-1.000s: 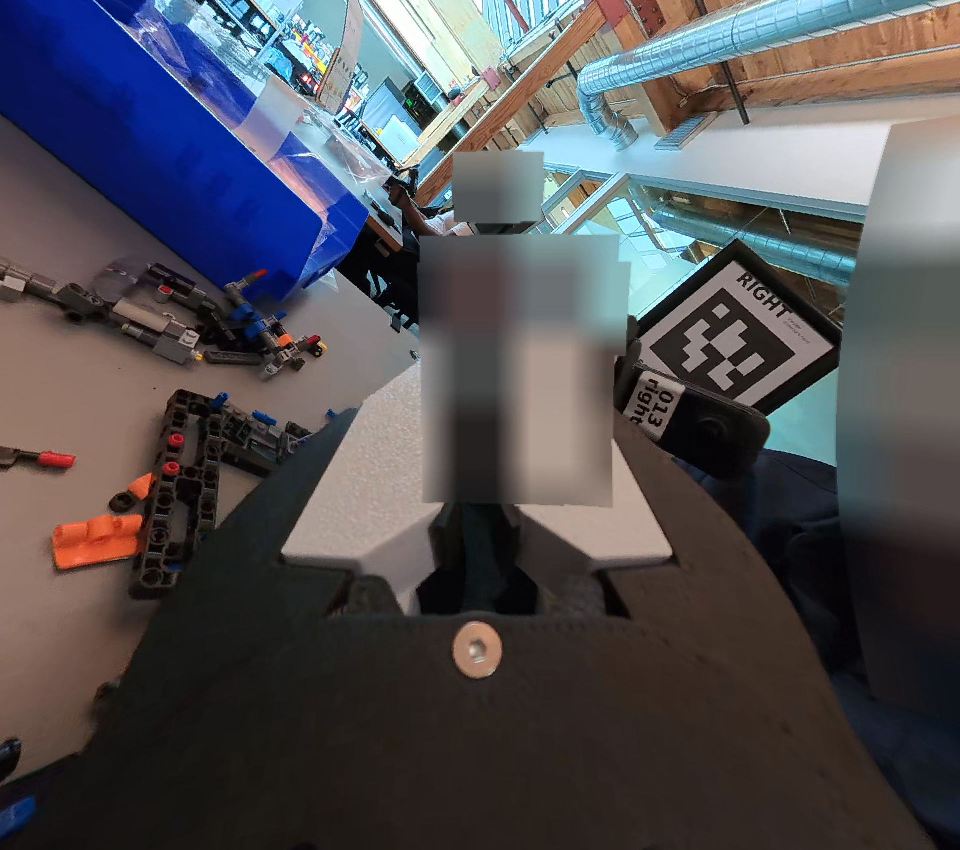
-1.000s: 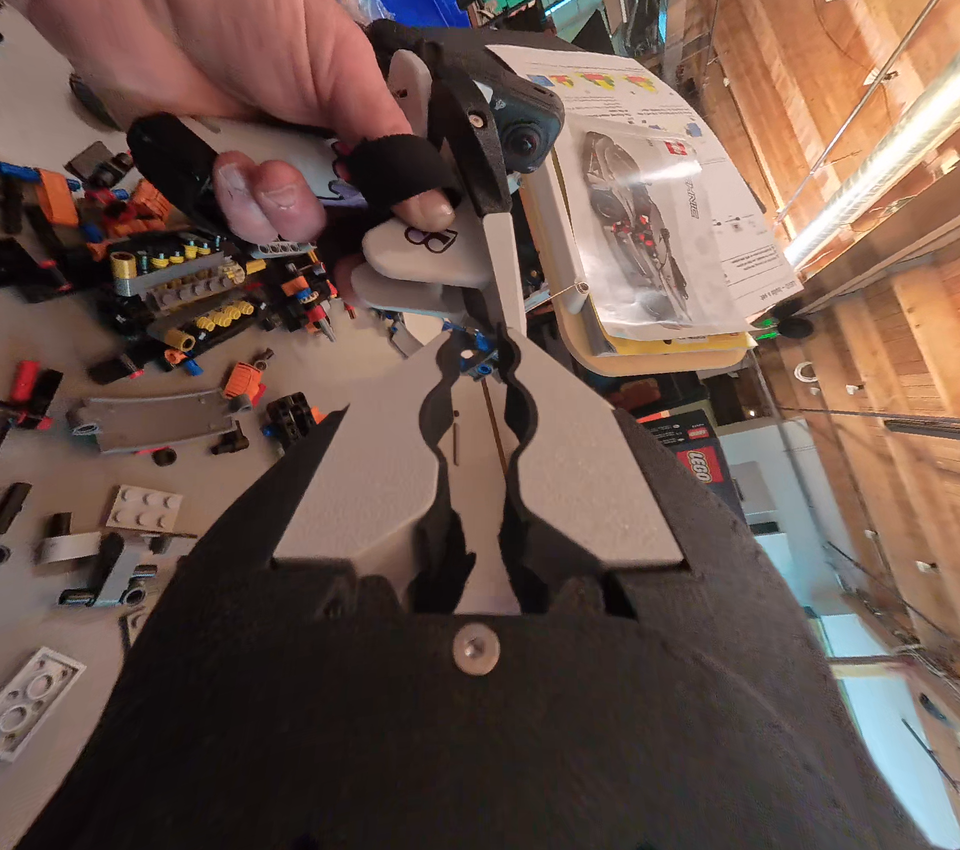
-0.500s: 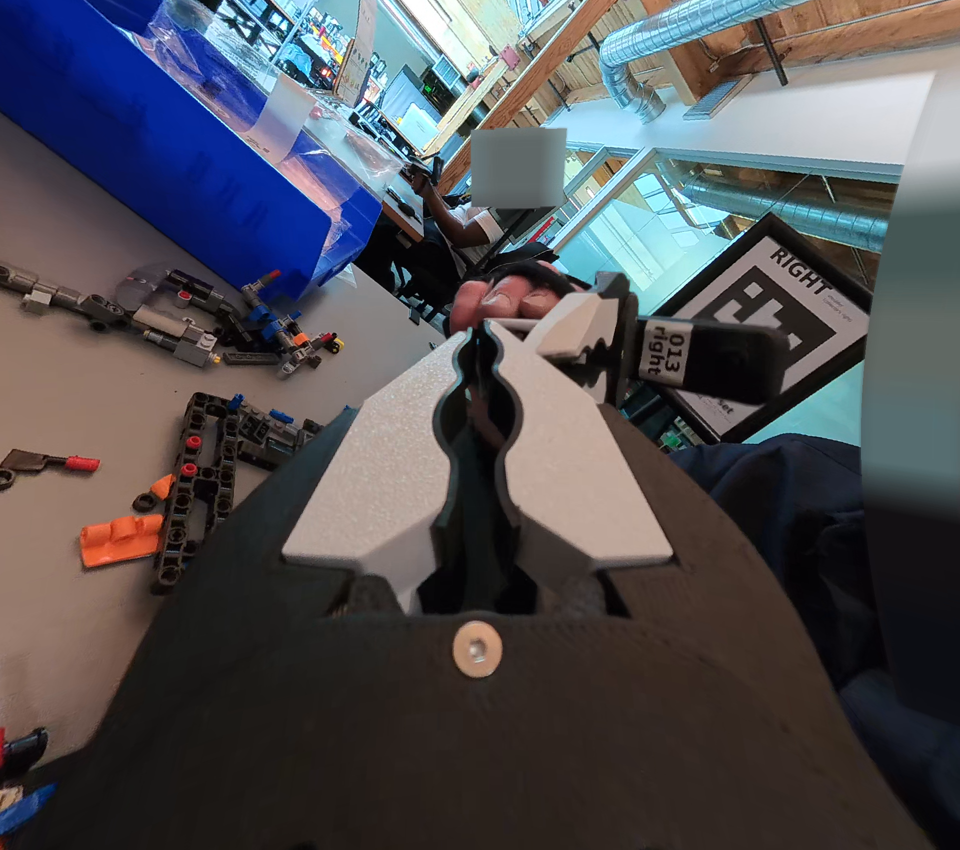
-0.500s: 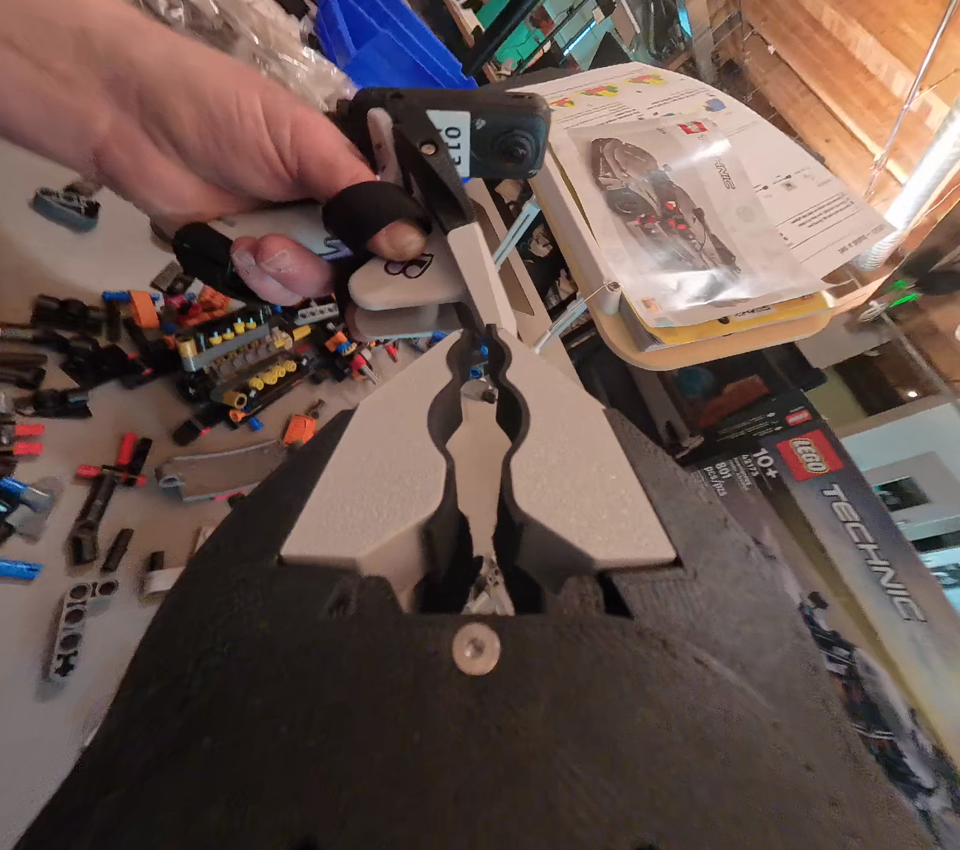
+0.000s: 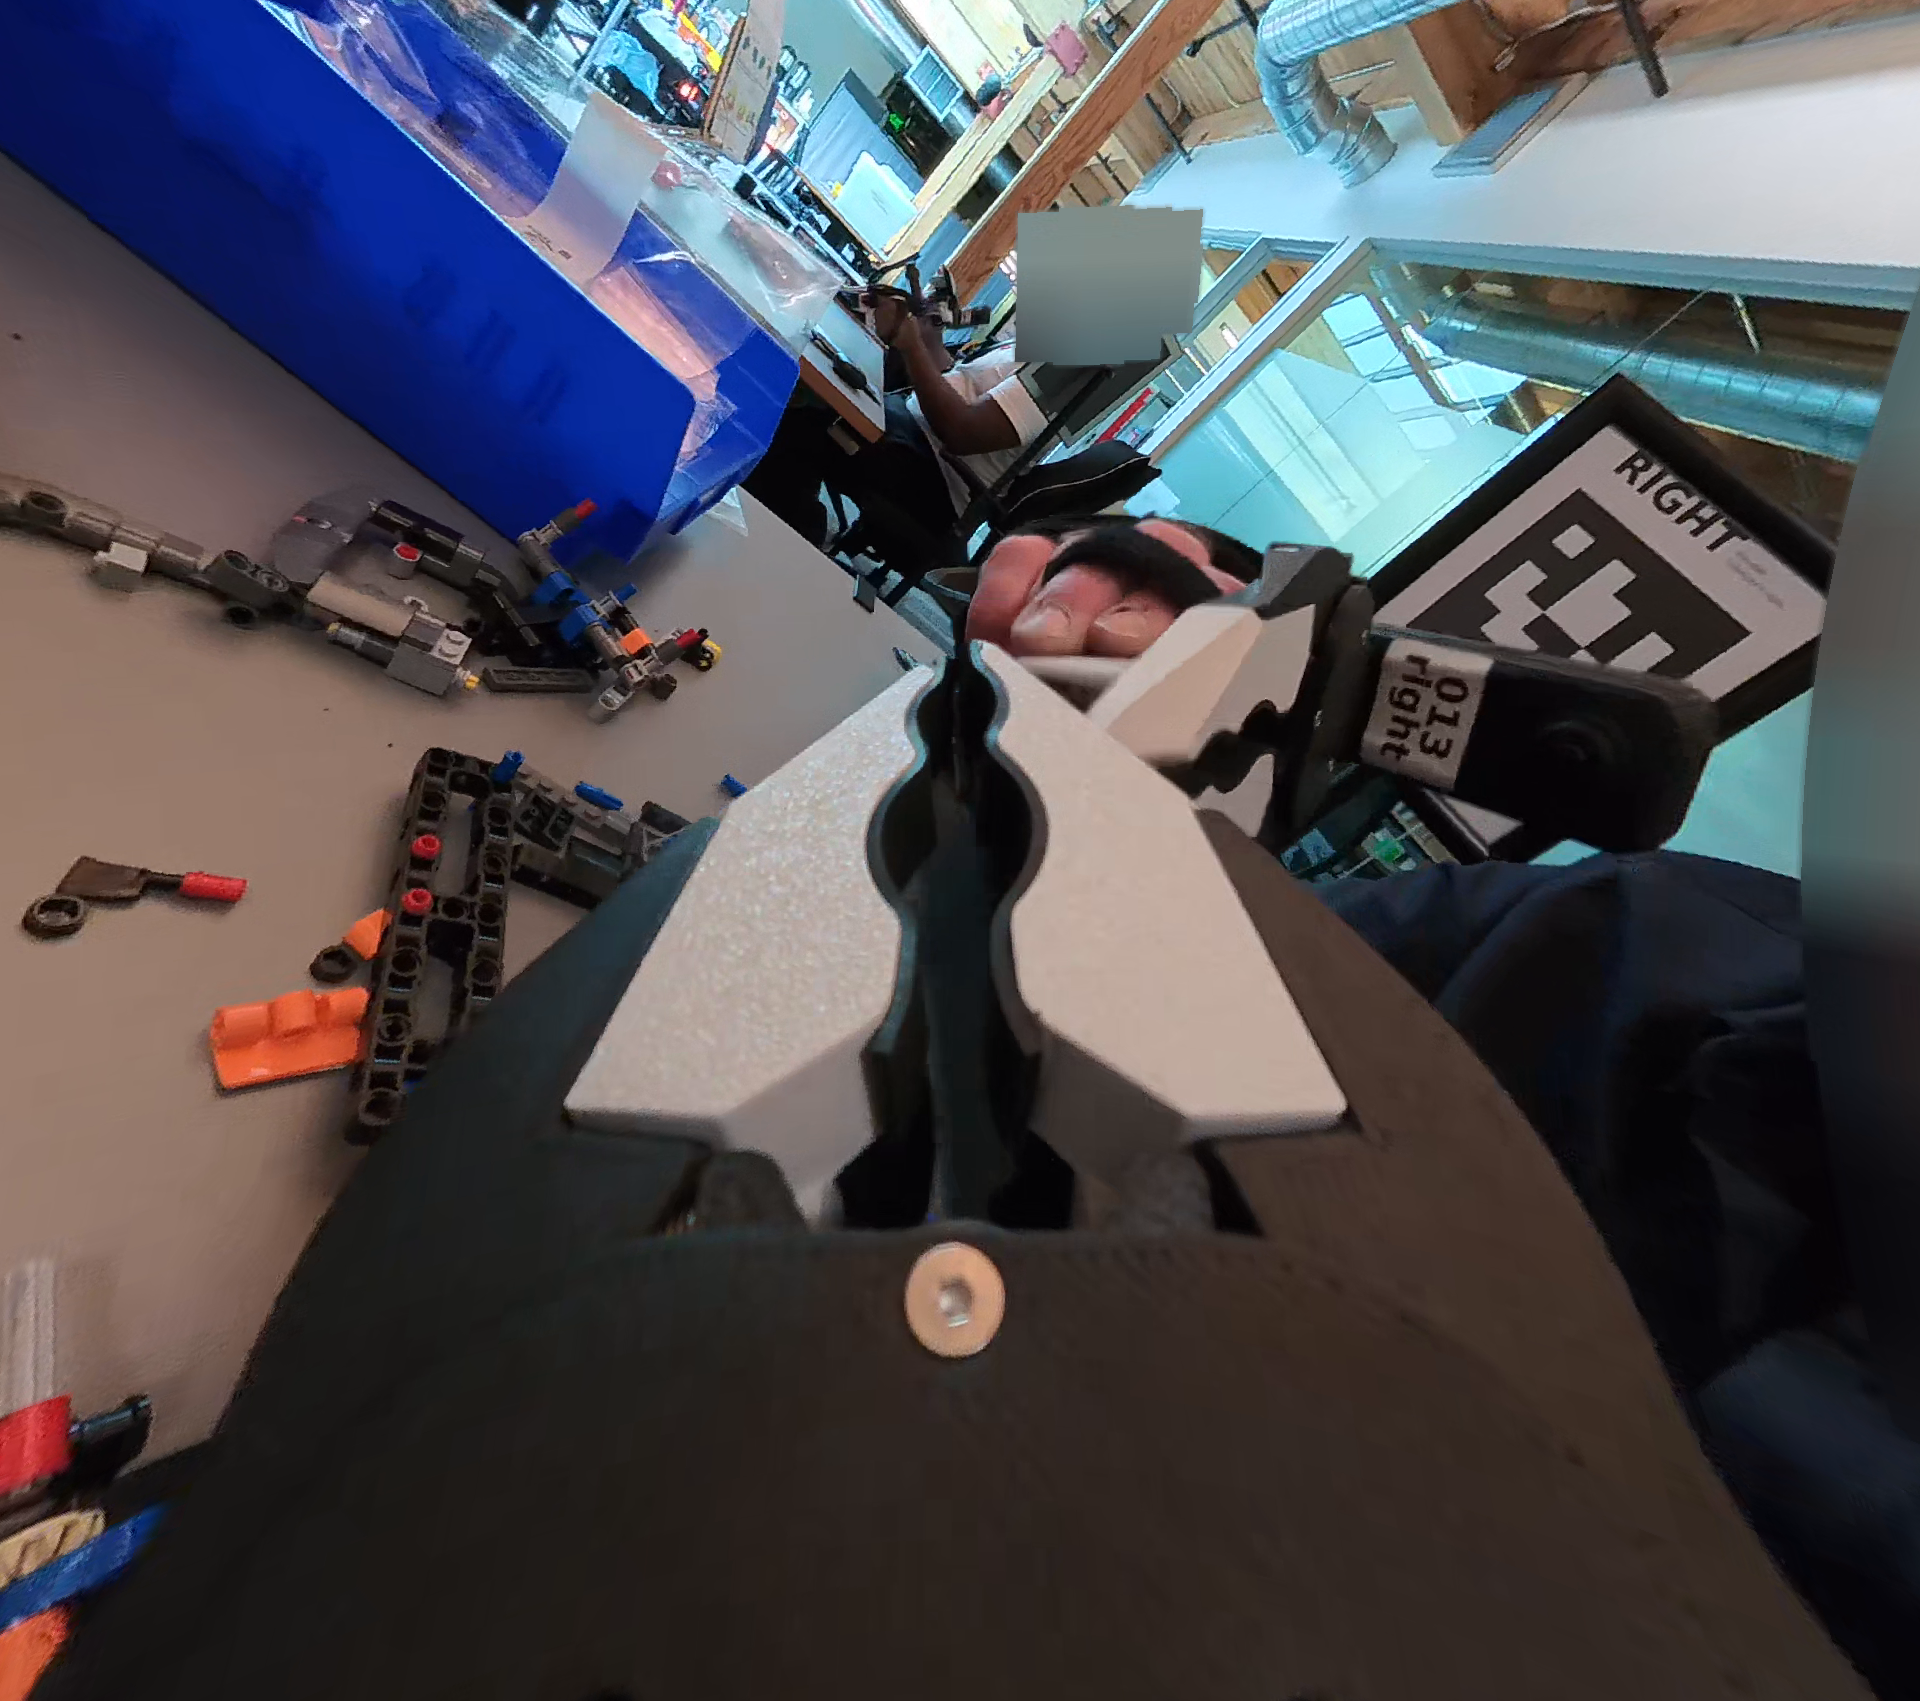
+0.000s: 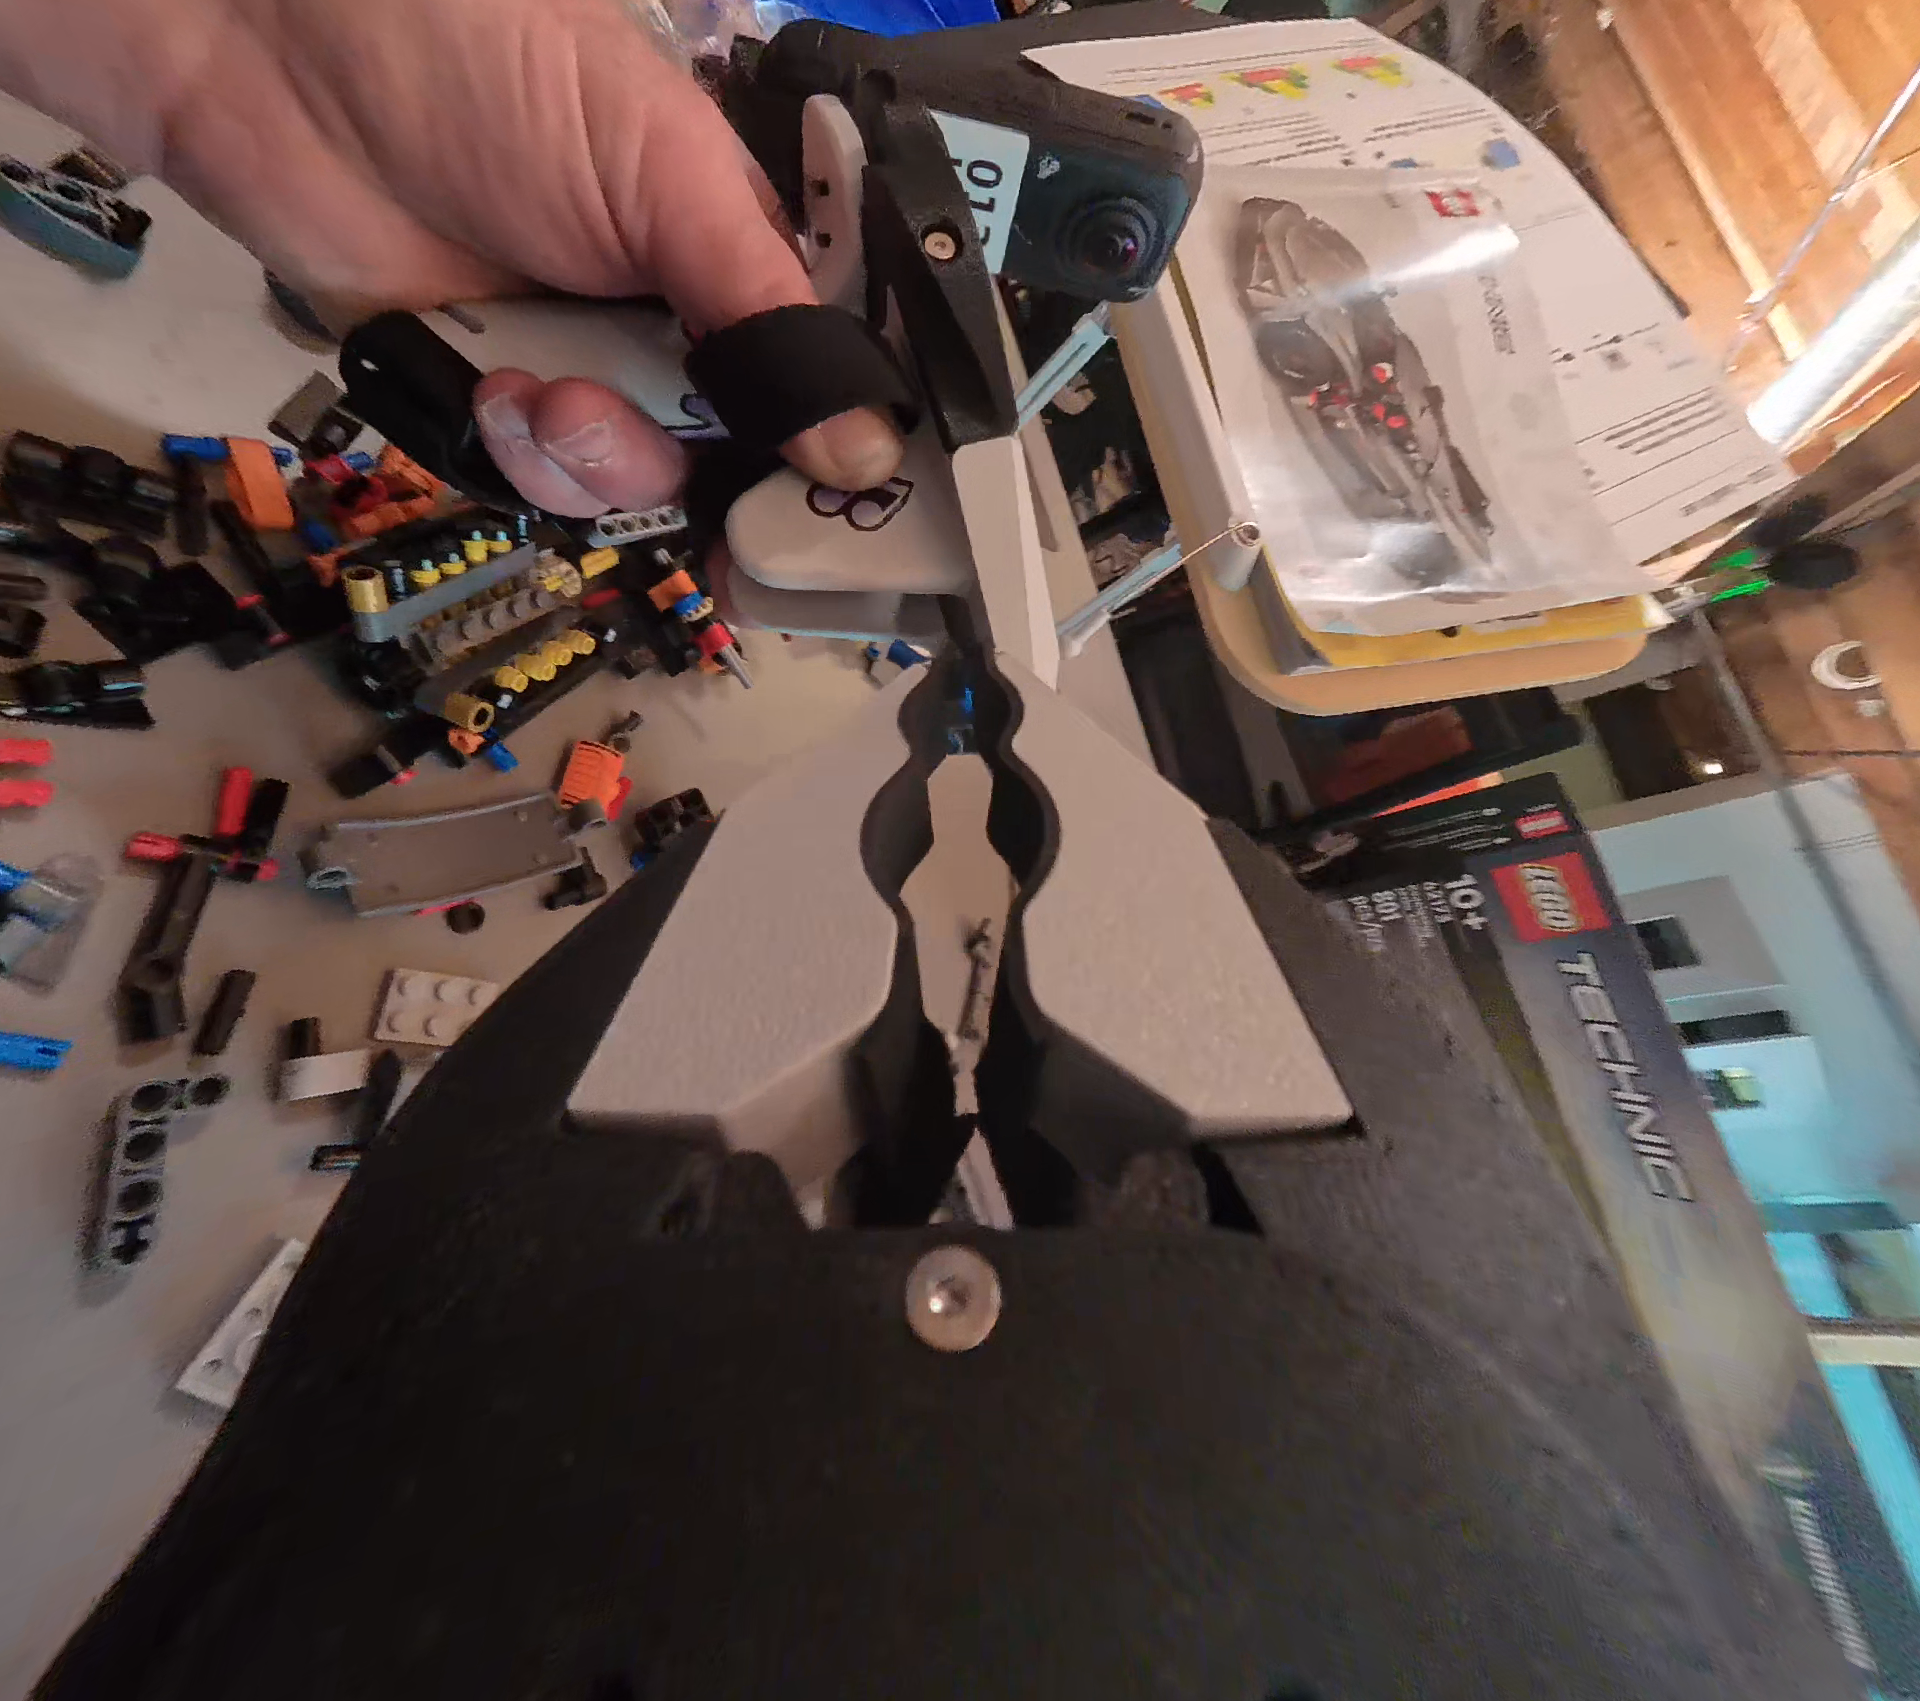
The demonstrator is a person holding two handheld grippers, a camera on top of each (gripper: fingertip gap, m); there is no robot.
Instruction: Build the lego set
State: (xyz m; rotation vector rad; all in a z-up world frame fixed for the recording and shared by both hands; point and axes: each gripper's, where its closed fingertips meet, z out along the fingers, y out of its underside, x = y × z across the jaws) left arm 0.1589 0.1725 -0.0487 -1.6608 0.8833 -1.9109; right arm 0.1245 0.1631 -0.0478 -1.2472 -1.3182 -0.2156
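My left gripper (image 5: 964, 683) has its tips pressed almost together with something dark and thin between them, though I cannot make out whether it is a part. My right gripper (image 6: 961, 695) is pinched at the tips on a small blue-and-black piece (image 6: 958, 701). The two tools meet tip to tip in the air, above the grey table (image 5: 208, 768).

Judging from that, I am mating a small connector, so I should line up both tips along one axis, push straight, and avoid twisting, or the piece may pop out.

From my right tips, the main build (image 6: 488, 612), dark with yellow and orange pegs, sits at ten o'clock on the table, with loose parts scattered toward eight o'clock. The instruction booklet (image 6: 1403, 363) lies at two o'clock on a stand, the set's box (image 6: 1558, 976) at four o'clock. From my left tips, a black beam frame (image 5: 447, 913) lies at eight o'clock, and a blue bin (image 5: 312, 217) at ten.
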